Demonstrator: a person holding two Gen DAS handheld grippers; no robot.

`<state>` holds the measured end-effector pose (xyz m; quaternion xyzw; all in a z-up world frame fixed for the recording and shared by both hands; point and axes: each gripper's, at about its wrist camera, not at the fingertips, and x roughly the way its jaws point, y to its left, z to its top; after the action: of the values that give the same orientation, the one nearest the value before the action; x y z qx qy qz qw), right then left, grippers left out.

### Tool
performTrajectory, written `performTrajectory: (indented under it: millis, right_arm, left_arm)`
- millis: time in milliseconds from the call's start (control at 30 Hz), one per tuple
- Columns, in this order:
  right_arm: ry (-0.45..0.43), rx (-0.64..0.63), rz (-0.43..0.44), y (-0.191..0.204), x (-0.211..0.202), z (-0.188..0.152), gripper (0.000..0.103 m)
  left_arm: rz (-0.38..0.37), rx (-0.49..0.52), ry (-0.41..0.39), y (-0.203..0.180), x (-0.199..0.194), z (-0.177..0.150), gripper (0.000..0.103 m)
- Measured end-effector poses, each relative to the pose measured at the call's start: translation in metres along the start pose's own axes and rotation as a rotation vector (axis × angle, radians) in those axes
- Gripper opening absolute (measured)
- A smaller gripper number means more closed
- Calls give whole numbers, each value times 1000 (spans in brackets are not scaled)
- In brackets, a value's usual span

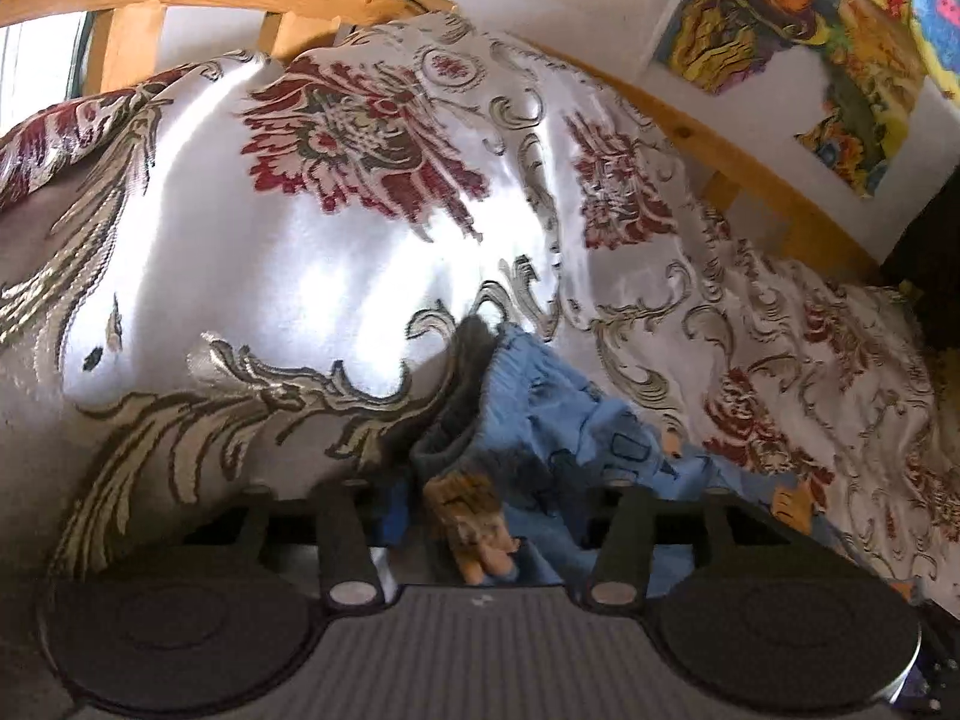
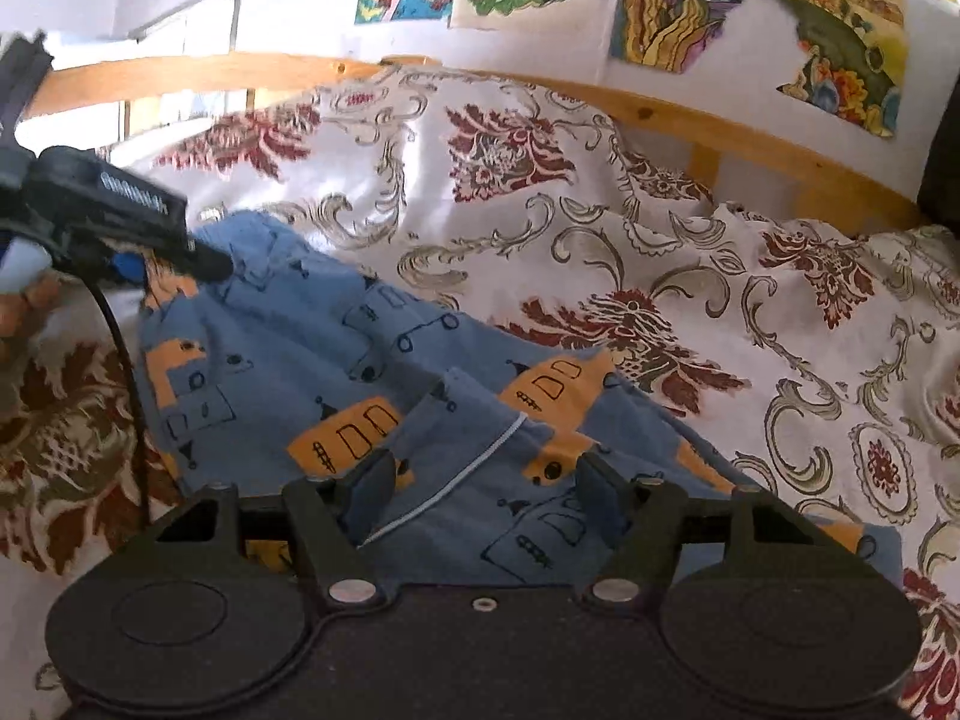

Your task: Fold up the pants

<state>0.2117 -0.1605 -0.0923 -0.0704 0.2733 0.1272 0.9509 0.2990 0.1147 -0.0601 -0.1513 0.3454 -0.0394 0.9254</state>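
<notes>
We see the pants [image 2: 336, 360], blue with orange house and vehicle prints, lying spread and rumpled on the bedspread [image 2: 690, 276], a pale cloth woven with dark red flowers and grey-green scrolls. In the right wrist view the pants run from the upper left down toward the camera, with a thin white piping line crossing the near fabric. Our right gripper [image 2: 486, 480] sits low over this near part, its two fingers parted wide with the blue cloth lying between and under them; nothing is pinched, so it is released. At the far left of the same view our left gripper [image 2: 210, 264] reaches to the far end of the pants, its black tip touching the fabric, with a black cable hanging below it. From the left wrist view, the pants [image 1: 540, 408] bunch up just ahead of the camera, a grey ribbed band and an orange tag showing at the gathered edge; the fingers stand apart with cloth bunched between them, but their tips are hidden, so we cannot tell whether they grip it. Beyond the bedspread runs the wooden bed frame [image 2: 720, 120], and above it colourful posters [image 2: 750, 6] hang on the white wall.
</notes>
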Motion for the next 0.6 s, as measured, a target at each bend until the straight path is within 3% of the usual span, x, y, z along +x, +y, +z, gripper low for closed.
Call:
performTrajectory:
  millis: [33,67,167,267,467,600]
  right_arm:
    - [-5,11,6,-1,-2,0,70]
    - [-8,19,12,-2,-3,0,71]
    - [-9,24,26,-3,-7,0,73]
    - [-5,18,29,-2,-8,0,73]
    - [2,20,19,-5,-11,0,73]
    - [11,21,12,-10,-14,-4,76]
  left_arm:
    - [10,-11,5,2,0,1,30]
    - [14,-32,12,4,1,2,26]
    - [10,-79,13,7,-2,4,22]
    - [54,-57,-3,-4,-3,3,20]
    - [195,195,-65,-54,-15,-2,19]
    - [164,286,-110,-83,-32,-1,19]
